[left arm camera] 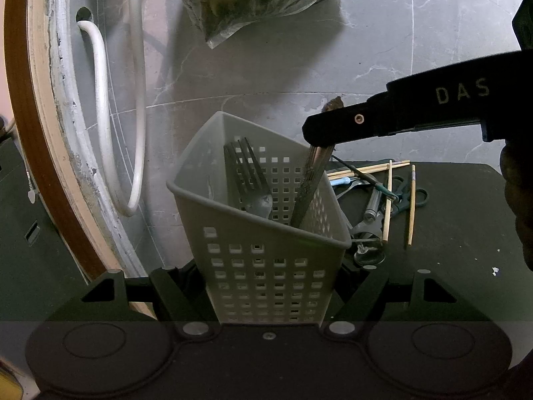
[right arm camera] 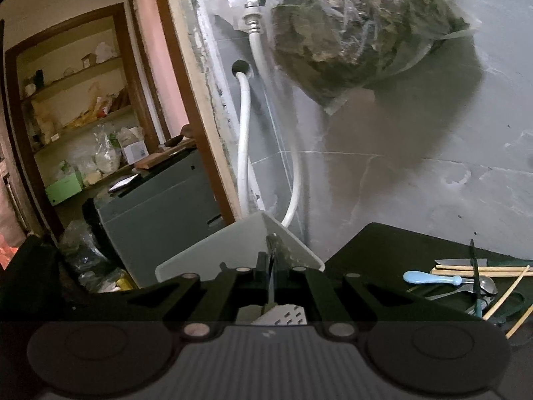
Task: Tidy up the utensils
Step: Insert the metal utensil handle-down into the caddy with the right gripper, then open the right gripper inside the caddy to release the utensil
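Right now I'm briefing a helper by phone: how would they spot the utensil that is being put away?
Find the grey perforated basket at the black table's edge, clamped by the left gripper. Two utensils stand in it: a dark fork and a brown, worn stick-like handle. The handle is the one meant; unlike the fork, its top is pinched by the right gripper.

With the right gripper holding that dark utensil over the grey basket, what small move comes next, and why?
Probably open the right gripper: the dark utensil already stands inside the basket beside the fork, while the left gripper holds the basket.
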Demonstrator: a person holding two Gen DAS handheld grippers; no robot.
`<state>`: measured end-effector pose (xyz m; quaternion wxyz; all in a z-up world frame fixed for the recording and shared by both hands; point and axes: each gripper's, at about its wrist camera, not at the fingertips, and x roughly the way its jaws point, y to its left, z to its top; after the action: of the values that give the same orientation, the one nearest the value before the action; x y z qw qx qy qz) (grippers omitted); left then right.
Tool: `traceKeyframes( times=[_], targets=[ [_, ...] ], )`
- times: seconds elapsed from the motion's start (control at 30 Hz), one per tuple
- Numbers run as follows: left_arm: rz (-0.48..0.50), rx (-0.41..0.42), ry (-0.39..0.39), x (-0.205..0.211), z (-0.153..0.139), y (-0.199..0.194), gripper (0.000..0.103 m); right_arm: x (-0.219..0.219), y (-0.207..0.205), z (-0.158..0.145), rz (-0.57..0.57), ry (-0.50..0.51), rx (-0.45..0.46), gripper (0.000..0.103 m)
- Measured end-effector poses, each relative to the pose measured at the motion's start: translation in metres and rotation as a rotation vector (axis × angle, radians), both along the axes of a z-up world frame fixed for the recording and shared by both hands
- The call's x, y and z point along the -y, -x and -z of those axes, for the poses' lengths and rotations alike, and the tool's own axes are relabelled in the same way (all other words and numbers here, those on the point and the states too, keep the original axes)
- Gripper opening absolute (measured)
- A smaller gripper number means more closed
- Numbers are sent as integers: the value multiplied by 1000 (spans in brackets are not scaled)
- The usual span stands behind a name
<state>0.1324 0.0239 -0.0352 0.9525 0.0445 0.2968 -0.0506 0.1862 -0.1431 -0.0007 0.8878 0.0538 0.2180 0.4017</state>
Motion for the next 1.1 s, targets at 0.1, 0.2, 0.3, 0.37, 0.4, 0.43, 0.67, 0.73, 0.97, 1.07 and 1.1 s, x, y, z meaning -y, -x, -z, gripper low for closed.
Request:
traceKeyframes(
  times=[0.1, 0.2, 0.3, 0.37, 0.4, 0.43, 0.67, 0.73, 0.97, 1.07, 1.1],
  targets=[
    [0, 0, 0, 0, 0, 0, 76, 1, 0, 0, -6, -18, 6, 2],
    [0, 0, 0, 0, 0, 0, 76, 0, 9, -4, -60, -22, 75, 1],
    [-1, 1, 0, 0, 0, 0, 76, -3, 31, -15, -164, 15, 257, 1],
    [0, 5, 1, 0, 0, 0, 76, -7, 46, -21, -234, 71, 376, 1],
    [0, 8, -1, 1, 0, 1, 76, -9, 51, -23, -264, 90, 411, 1],
    [1, 9, -1, 1, 0, 1, 76, -9, 55, -24, -279, 104, 434, 1],
    [3, 26, -14, 1, 2, 1, 76, -10, 81, -31, -386, 202, 597, 1],
    [4, 35, -28, 3, 3, 4, 76, -14, 89, -29, -440, 231, 644, 1],
    [5, 50, -37, 2, 4, 7, 76, -19, 105, -15, -516, 290, 695, 1],
    [0, 53, -36, 3, 4, 8, 76, -20, 105, -13, -513, 302, 691, 1],
    [-1, 54, -35, 3, 4, 8, 76, -20, 105, -13, -510, 302, 690, 1]
  ],
)
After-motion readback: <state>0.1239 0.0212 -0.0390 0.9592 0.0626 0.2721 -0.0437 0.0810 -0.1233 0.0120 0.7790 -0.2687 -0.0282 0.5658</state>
